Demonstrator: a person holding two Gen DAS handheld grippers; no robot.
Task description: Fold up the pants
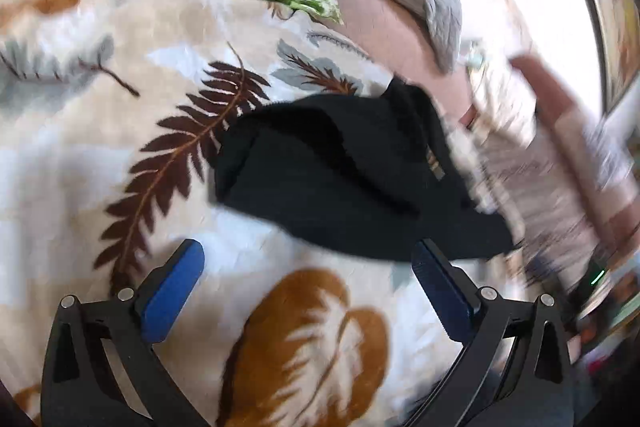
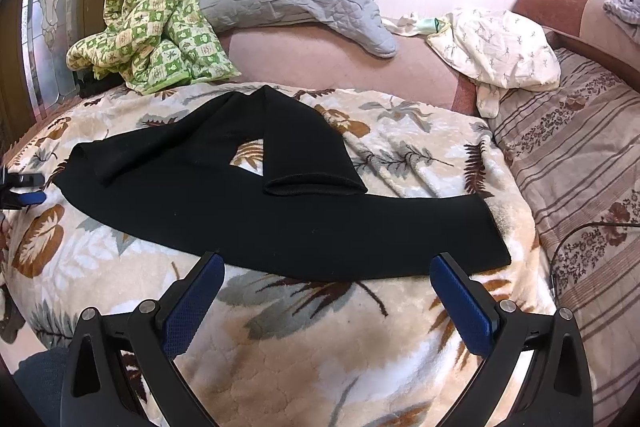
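Lay spread on the leaf-print blanket (image 2: 304,339): black pants (image 2: 256,223), one leg doubled back, long axis running crosswise. Sat just ahead of the right gripper (image 2: 326,303), spread wide, holding nothing. Hovered by the left end, left gripper (image 1: 308,291), likewise agape and empty.
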